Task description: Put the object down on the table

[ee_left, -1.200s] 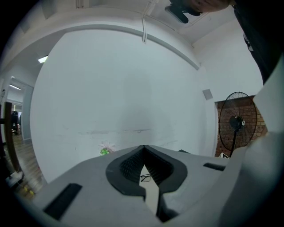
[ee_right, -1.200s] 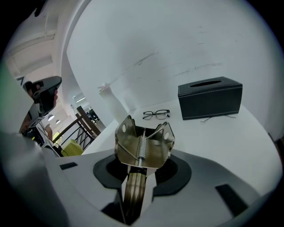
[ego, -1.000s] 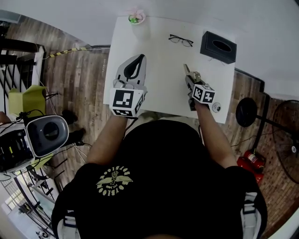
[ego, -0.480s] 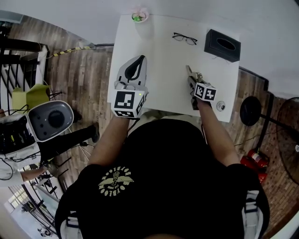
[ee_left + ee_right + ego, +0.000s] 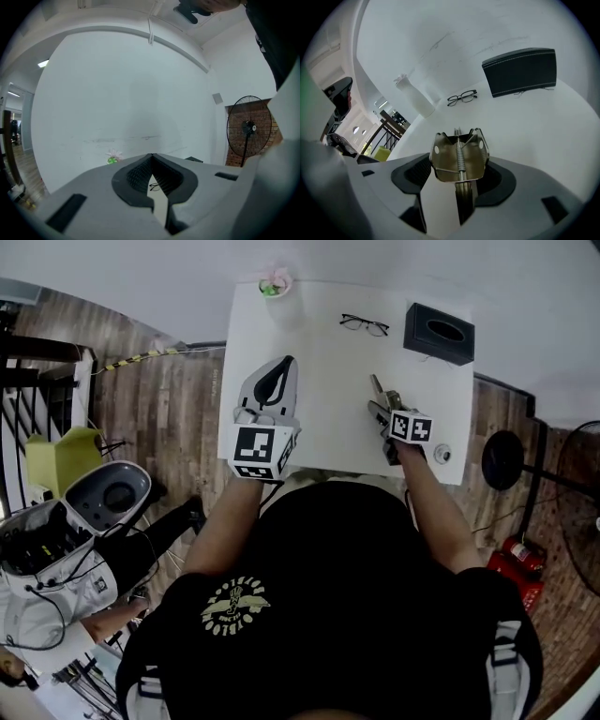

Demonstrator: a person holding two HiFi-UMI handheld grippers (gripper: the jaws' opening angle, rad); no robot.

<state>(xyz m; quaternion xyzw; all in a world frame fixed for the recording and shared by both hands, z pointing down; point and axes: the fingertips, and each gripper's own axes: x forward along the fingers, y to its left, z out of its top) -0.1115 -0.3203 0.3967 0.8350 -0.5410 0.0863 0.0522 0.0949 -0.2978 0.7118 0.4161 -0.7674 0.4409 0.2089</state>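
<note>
One metal clip (image 5: pixel 459 169) sits between right claw's (image 5: pixel 458 160) just-opened jaws.

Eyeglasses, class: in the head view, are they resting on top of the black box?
No, the eyeglasses lie on the bare white table, clearly apart from the black box.

White table (image 5: pixel 328 418) backs onto plain white wall (image 5: pixel 141 268). Dark wood-plank floor (image 5: pixel 178 399) on both sides of the table. Left of table: black railing (image 5: pixel 47 351), yellow-green chair (image 5: pixel 61 456). Right of table: black pedestal fan (image 5: pixel 503 463). Light even, soft.
</note>
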